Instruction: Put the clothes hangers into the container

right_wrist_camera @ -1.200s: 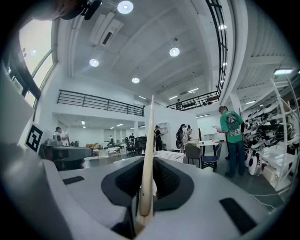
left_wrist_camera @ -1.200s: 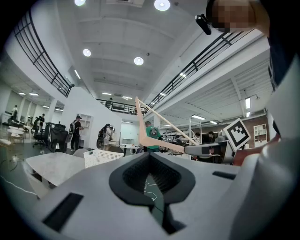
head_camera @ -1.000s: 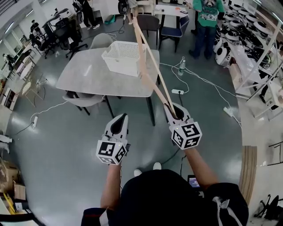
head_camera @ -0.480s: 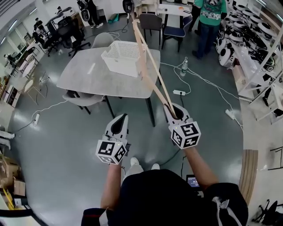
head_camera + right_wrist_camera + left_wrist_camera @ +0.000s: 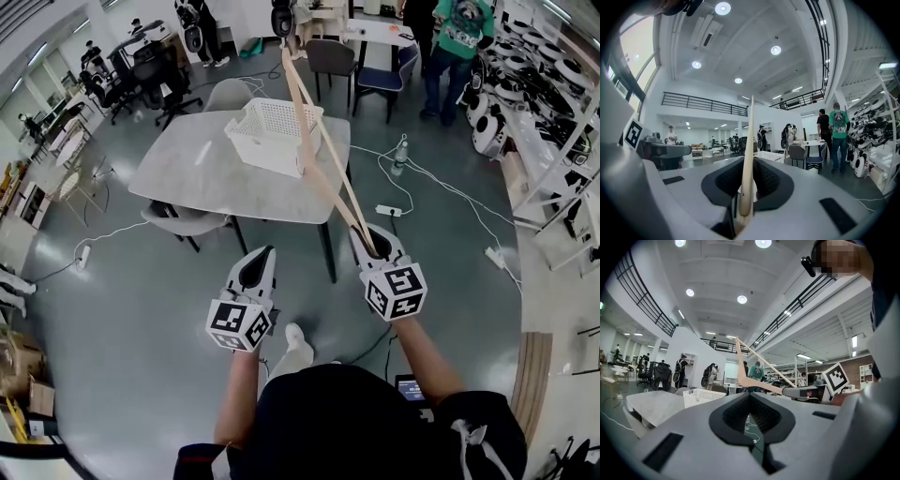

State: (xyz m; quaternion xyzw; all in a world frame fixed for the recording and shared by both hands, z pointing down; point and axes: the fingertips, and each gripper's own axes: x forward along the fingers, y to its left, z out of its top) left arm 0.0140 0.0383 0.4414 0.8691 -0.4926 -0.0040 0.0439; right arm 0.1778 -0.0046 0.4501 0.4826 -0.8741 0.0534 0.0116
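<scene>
A pale wooden clothes hanger (image 5: pixel 314 150) sticks up and away from my right gripper (image 5: pixel 372 246), whose jaws are shut on its lower end. In the right gripper view the hanger (image 5: pixel 746 168) rises as a thin strip between the jaws. The white slatted container (image 5: pixel 273 137) stands on the grey table (image 5: pixel 187 173) ahead, beyond both grippers. My left gripper (image 5: pixel 253 270) is held beside the right one at about the same height, shut with nothing in it. In the left gripper view the hanger (image 5: pixel 754 378) and the container (image 5: pixel 701 396) show ahead.
Grey chairs (image 5: pixel 192 222) stand round the table. Cables and a power strip (image 5: pixel 389 210) lie on the floor to the right. People (image 5: pixel 454 42) stand at the back near a desk with chairs. Shelving (image 5: pixel 553 131) with white equipment lines the right side.
The table and container have drifted slightly right and nearer in the head view as the person steps forward. Both grippers keep their pose, the hanger still held.
</scene>
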